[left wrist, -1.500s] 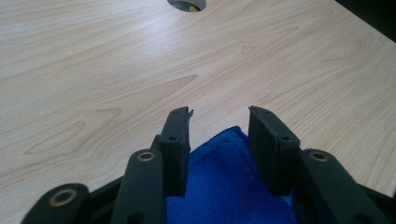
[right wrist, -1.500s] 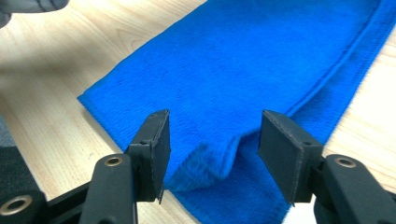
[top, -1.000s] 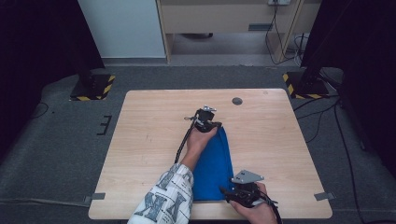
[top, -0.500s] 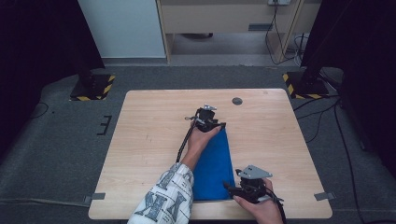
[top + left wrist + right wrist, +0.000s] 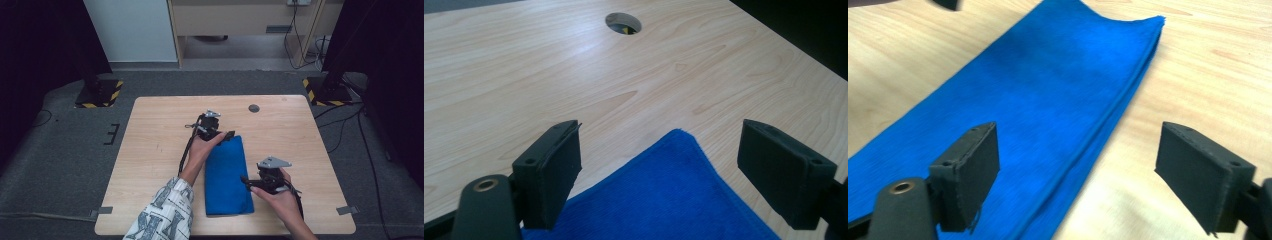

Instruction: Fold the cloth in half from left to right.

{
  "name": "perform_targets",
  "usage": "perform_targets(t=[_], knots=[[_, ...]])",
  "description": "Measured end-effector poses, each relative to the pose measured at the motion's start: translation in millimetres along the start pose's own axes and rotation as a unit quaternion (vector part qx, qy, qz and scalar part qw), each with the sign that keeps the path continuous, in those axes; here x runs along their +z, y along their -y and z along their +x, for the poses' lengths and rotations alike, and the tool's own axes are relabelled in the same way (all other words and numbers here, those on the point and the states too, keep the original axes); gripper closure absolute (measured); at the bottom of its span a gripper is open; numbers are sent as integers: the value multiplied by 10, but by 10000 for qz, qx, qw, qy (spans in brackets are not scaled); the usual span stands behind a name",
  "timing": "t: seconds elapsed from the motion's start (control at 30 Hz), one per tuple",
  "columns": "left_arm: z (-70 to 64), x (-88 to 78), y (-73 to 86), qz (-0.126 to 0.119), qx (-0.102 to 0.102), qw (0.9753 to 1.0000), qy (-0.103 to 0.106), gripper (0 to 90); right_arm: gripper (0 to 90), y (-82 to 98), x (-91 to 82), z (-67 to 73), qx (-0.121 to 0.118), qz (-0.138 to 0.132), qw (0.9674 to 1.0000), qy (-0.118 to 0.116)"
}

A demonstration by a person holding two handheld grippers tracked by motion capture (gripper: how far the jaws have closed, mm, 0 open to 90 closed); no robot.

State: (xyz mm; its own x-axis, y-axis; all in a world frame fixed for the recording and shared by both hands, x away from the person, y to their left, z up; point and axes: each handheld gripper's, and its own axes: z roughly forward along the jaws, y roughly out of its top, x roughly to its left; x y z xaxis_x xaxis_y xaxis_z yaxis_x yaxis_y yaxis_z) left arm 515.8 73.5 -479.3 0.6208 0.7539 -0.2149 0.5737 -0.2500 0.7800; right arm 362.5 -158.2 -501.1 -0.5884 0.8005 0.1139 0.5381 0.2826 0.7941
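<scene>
now both grippers' fingers have just spread, released: left gripper (image 5: 226, 136), right gripper (image 5: 246, 181), blue towel (image 5: 227, 175) lying flat.

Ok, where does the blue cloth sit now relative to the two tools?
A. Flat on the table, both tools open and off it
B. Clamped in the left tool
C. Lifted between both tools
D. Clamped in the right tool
A: the folded blue cloth lies flat on the table, while the left tool and right tool stand open, their jaws having just been opening, with nothing pinched.
</scene>
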Motion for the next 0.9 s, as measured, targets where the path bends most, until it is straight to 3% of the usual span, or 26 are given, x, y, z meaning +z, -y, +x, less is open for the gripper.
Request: perform_targets(t=[0.2,0.4,0.57,0.8,0.9], knots=[[72,-61,104,98,-22,9999,-51,124,173,-165,204,-207,84,66,9999,-38],[156,-142,154,108,1,9999,-124,122,343,-296,390,-276,-51,113,9999,-73],[201,-200,164,154,40,9997,-211,141,429,-396,531,-337,-36,172,9998,-80],[251,-231,206,166,10,9995,-250,151,478,-544,684,-528,248,188,9995,-54],[262,-222,224,175,23,9995,-275,151,477,-610,741,-560,231,190,9995,-23]])
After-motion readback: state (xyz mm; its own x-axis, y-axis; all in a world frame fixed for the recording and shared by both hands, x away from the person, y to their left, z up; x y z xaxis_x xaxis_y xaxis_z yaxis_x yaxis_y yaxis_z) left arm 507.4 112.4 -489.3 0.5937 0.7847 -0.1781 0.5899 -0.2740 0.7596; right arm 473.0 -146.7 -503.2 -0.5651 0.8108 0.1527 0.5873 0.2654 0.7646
